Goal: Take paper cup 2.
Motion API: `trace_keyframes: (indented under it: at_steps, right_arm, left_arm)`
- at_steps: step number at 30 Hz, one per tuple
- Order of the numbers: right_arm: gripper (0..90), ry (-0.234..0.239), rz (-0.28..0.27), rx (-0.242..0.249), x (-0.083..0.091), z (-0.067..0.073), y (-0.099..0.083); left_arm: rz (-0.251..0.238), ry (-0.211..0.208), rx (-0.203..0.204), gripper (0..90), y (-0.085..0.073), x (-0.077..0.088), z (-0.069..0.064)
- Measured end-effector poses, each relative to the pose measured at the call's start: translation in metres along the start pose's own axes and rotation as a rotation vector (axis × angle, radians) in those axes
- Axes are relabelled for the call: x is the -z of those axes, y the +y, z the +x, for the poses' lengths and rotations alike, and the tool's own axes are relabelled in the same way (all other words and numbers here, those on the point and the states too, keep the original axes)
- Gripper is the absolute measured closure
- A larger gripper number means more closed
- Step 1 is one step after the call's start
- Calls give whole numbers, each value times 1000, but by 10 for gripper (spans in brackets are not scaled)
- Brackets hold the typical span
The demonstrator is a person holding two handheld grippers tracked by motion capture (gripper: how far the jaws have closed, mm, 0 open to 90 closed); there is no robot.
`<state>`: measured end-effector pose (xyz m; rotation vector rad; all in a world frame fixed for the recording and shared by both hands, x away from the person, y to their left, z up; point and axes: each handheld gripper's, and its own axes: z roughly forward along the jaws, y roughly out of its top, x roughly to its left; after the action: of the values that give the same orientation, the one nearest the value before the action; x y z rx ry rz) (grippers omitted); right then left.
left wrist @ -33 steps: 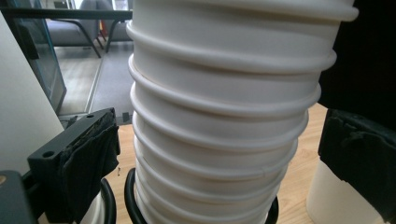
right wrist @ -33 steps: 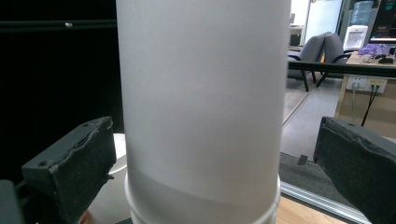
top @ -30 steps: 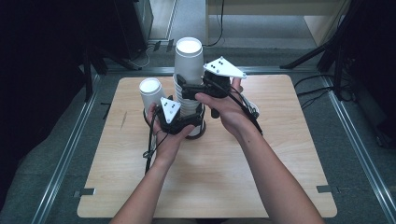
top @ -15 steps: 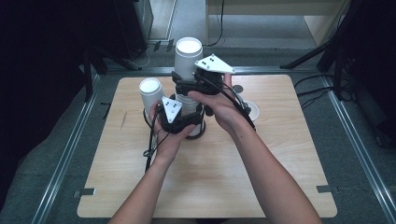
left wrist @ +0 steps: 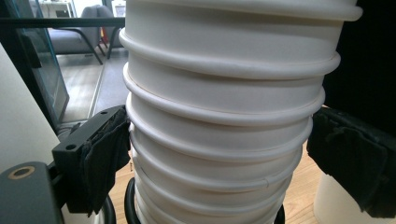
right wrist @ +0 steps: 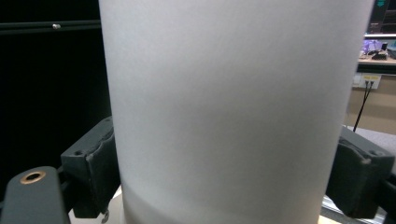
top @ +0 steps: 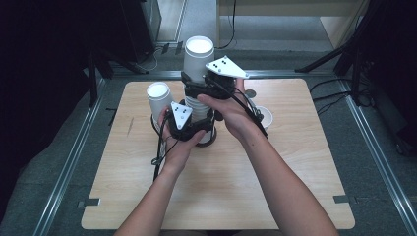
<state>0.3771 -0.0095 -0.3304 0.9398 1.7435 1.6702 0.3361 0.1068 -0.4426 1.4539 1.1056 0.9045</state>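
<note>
A tall stack of white paper cups (top: 198, 93) stands near the middle of the wooden desk (top: 275, 187), and its bottom sits inside a black ring (top: 209, 142). The left claw (top: 189, 129) is down low on the stack. In the left gripper view its soft black pads (left wrist: 105, 158) sit on both sides of the cup rims (left wrist: 219, 154); the left pad touches them and the right pad is at the edge, so the left claw looks clenched on the lower cups. I think it is there to keep the lower cups from moving. The right claw (top: 196, 88) is higher up, around the top cup (top: 198, 54). In the right gripper view the smooth white cup wall (right wrist: 224, 112) sits between the two jaws, and both pads press on its sides. This claw has just been squeezing in, with the top cup between its jaws, so it is now grasping that cup. The two claws are one above the other, and that makes sense: one can hold the stack down while the other pulls a cup up and off. One more upside-down white cup (top: 159, 101) stands just to the left of the stack. On the right, near the person's arm, I can see part of a round white thing (top: 264, 115) lying on the desk; I cannot tell what it is. The next move would likely be a gentle lift straight up, so that the stack does not tip.
</note>
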Motion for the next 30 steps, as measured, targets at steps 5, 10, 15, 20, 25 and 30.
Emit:
trace_keyframes:
  at_steps: [5, 10, 15, 20, 25, 30]
  right_arm:
    - [123, -2, -11, 0, 1, 1, 3]
    - [127, -16, -36, 7, 1, 3, 6]
    - [131, -23, -50, 9, 2, 4, 10]
    - [133, -27, -66, 8, 3, 5, 16]
    - [136, -38, -86, -3, 4, 6, 24]
    - [138, -45, -107, 8, 7, 10, 31]
  left_arm:
    - [1, -3, 1, 67, 0, 0, 0]
    - [1, -2, 1, 68, 0, 0, 0]
    - [1, -4, -1, 68, 0, 1, 1]
    - [0, -4, -3, 69, -1, 1, 1]
    - [3, -5, -4, 70, 0, 1, 1]
    - [3, -4, -2, 70, 0, 1, 1]
